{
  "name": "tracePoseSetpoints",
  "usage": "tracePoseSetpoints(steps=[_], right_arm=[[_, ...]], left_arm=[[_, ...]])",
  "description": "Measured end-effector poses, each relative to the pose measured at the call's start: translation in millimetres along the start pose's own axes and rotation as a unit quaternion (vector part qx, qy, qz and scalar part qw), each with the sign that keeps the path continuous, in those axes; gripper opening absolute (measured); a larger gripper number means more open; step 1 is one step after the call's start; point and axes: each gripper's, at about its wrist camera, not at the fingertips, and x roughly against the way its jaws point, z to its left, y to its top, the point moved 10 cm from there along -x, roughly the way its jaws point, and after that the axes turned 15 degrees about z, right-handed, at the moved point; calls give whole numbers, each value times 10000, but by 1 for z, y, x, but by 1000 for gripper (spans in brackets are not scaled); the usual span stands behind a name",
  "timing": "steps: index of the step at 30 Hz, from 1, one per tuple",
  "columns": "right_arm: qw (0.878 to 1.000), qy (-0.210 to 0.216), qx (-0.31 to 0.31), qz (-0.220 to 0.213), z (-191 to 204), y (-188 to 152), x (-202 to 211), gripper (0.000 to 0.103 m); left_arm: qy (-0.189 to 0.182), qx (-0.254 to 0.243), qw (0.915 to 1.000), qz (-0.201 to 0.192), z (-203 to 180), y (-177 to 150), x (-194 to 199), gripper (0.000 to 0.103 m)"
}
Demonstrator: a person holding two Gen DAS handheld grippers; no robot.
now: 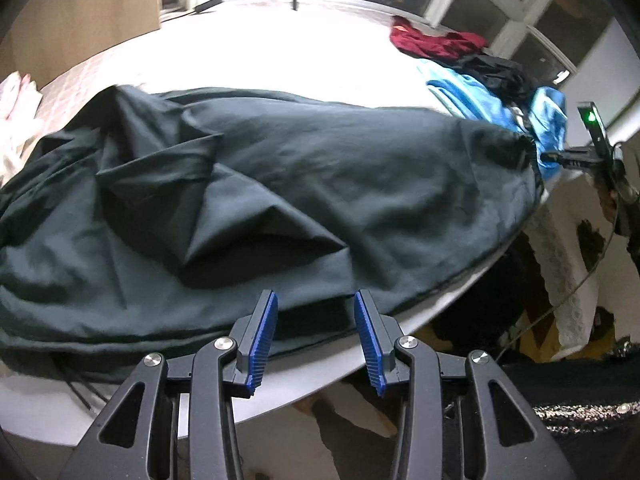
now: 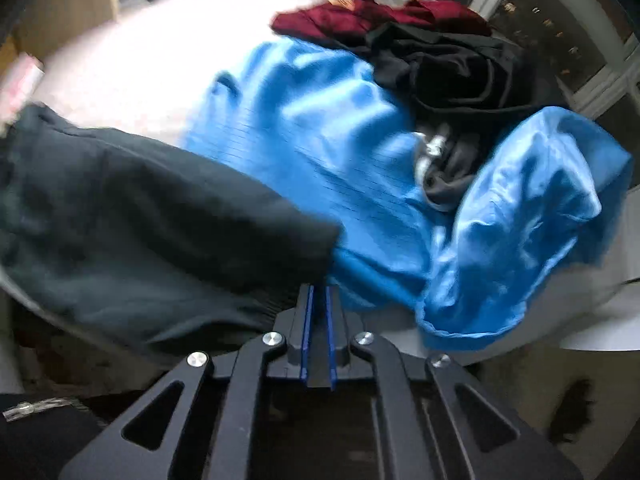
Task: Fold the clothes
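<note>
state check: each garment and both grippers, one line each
dark grey-green garment: spread on the white table, creased, a flap folded over its middle
bright blue garment: crumpled, unfolded
maroon garment: bunched at the far edge
black garment: heaped on the blue one
left gripper: open, empty
right gripper: narrow gap, grip unclear

A large garment (image 1: 248, 200) lies spread across the near part of the round table (image 1: 320, 52), its right end beside a heap of other clothes (image 2: 360, 152) (piled toward the table's far right edge), windows (image 1: 520, 20) behind.
</note>
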Motion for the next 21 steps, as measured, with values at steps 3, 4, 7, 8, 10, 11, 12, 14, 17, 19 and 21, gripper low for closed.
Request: tracePoseSetpoints(steps=[3,4,7,8,10,11,12,14,17,19,21], right_arm=[[9988,-329,92,-358,-3,11,28,37],[9979,-304,179,-540,3,18,44,37],[9907,364,680,-1118,48,52,97,39],[9852,695,917,-1268,73,63,111,39],[9583,1619,1711,-1616,153,90,143,39],[9426,1991,2131,-1623,196,99,151,39],[9237,2367,2572,-1569,244,107,159,39],[8909,2735,3305,-1494,324,114,166,40],[8564,2614,4282,-1224,432,117,154,40],[8366,2359,4829,-1066,482,113,140,40],[8276,1904,5152,-1154,508,114,129,40]], left_arm=[[99,199,9997,-59,12,-2,2,42],[135,279,9995,-99,16,-2,4,43],[167,611,9976,-289,32,0,12,45],[165,745,9965,-350,39,-1,14,45],[233,1005,9938,-423,51,-5,16,45],[291,1137,9922,-422,58,-7,15,45],[312,1282,9904,-422,64,-10,15,45],[302,1571,9860,-463,74,-17,17,45],[332,1814,9811,-588,79,-27,24,45],[354,1915,9786,-663,79,-31,29,45],[378,1995,9766,-710,80,-34,30,45]])
